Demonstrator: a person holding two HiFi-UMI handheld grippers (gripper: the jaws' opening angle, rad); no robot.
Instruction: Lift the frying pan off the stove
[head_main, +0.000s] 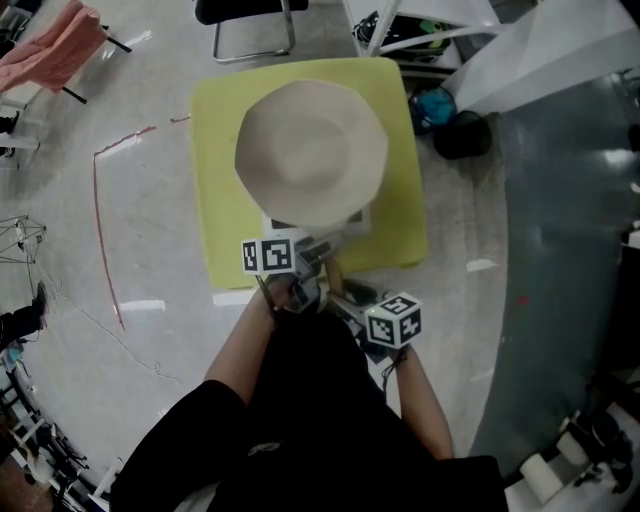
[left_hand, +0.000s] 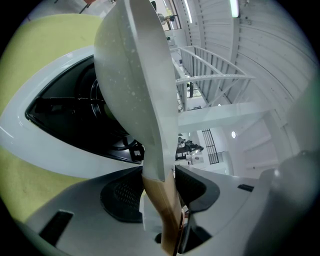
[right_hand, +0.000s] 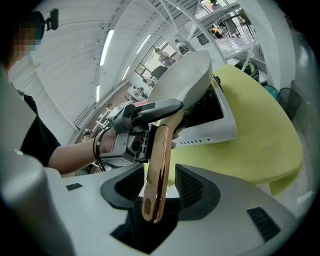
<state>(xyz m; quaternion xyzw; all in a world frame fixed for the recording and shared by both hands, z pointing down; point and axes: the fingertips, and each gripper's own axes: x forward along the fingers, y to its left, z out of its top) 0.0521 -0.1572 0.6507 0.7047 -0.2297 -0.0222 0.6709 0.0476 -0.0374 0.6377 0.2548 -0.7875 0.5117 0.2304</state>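
Observation:
The white frying pan (head_main: 310, 150) hangs tilted on edge over the white stove (left_hand: 60, 145), its underside towards the head view, clear of the black cooktop. My left gripper (left_hand: 160, 187) is shut on the pan's wooden handle (left_hand: 162, 210) close to the pan body. From the right gripper view the left gripper (right_hand: 150, 112) shows clamped across the handle (right_hand: 159, 160). My right gripper (right_hand: 159, 187) is open, and the handle's free end lies between its jaws with a gap on each side. Both grippers (head_main: 312, 262) (head_main: 345, 300) sit at the table's near edge.
The stove stands on a yellow-green table (head_main: 215, 200). A black chair (head_main: 245, 20) is behind the table, a pink cloth (head_main: 55, 45) at the far left, and a black round object (head_main: 460, 135) on the floor to the right.

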